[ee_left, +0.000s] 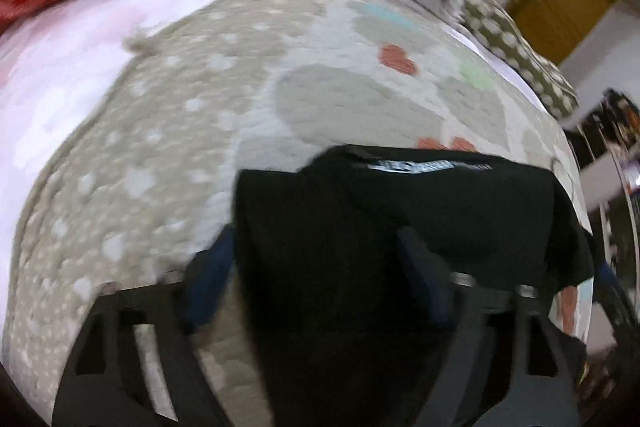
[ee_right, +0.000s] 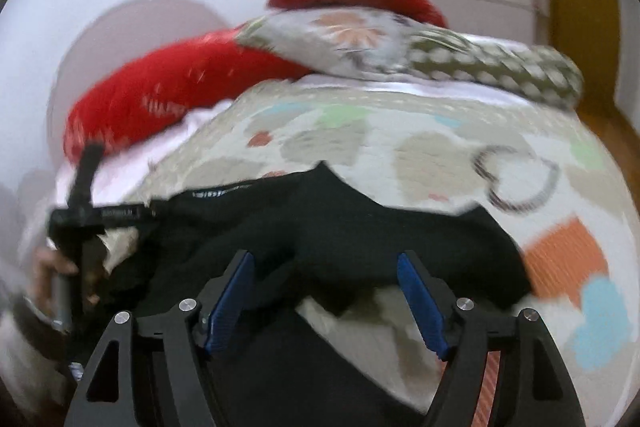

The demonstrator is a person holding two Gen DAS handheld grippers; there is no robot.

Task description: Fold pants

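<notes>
Pants [ee_left: 360, 227] bunched on bedspread [ee_left: 200, 107]; left gripper [ee_left: 316, 267] and right gripper [ee_right: 326, 291] over pants, jaws spread, gripping nothing, positioned for next fold

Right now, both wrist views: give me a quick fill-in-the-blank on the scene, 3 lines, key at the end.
1. The pants lying on the patterned bedspread are ____ in colour.
2. The pads of the right gripper are blue and its jaws stand ____.
3. Beyond the bedspread, at the head of the bed, lies a ____ pillow next to a flowered one.

Missing words: black; open; red
</notes>
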